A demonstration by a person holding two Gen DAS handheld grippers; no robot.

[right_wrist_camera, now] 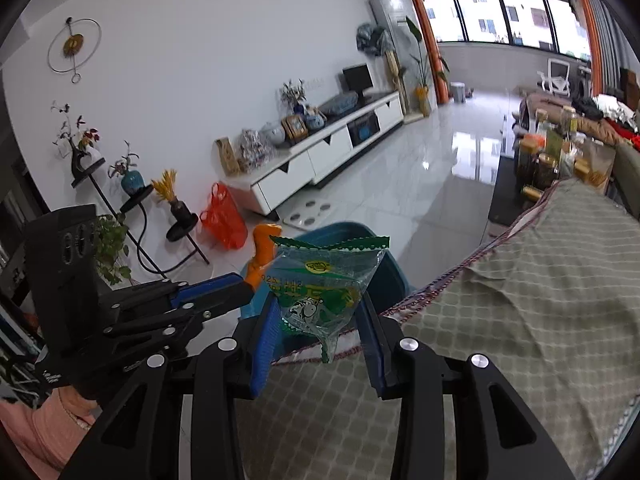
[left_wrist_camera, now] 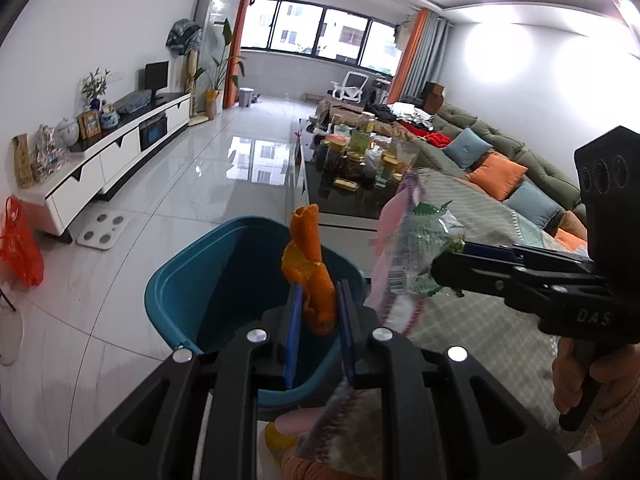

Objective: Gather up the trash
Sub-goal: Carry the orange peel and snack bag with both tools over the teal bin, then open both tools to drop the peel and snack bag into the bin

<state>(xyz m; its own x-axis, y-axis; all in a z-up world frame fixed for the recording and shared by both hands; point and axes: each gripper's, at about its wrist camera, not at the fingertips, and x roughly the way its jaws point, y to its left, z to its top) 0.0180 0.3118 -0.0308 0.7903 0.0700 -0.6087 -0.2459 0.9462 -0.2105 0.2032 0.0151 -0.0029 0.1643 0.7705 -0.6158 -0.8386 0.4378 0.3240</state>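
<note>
While both grippers hold trash near the bin [left_wrist_camera: 188, 280], the step in hand looks like the drop. The left gripper [left_wrist_camera: 318, 304] has its jaws pinched narrow on an orange peel [left_wrist_camera: 310, 264], which stands up between the blue pads [left_wrist_camera: 294, 320] right above the bin's open mouth. The right gripper [right_wrist_camera: 318, 320] carries a clear green-printed wrapper [right_wrist_camera: 320, 284]; in the right wrist view the jaws look fairly wide with the wrapper between them, while in the left wrist view its tips [left_wrist_camera: 460, 258] seem to grip the wrapper's edge, so I judge it held, though the contact is hard to see. The wrapper hangs over the edge of the checked cloth [right_wrist_camera: 520, 320], just beside the bin, not clearly above it.

To do it well, my judgement:
- peel first, it is already over the opening; open the left jaws fully so it falls clear of the pads
- keep the left gripper low, near the rim, so the peel does not bounce out
- bring the right gripper across until the wrapper is over the mouth, then release
- light film may cling to a pad or drift; a small shake could help
- avoid knocking the two grippers together, they are close.
</note>
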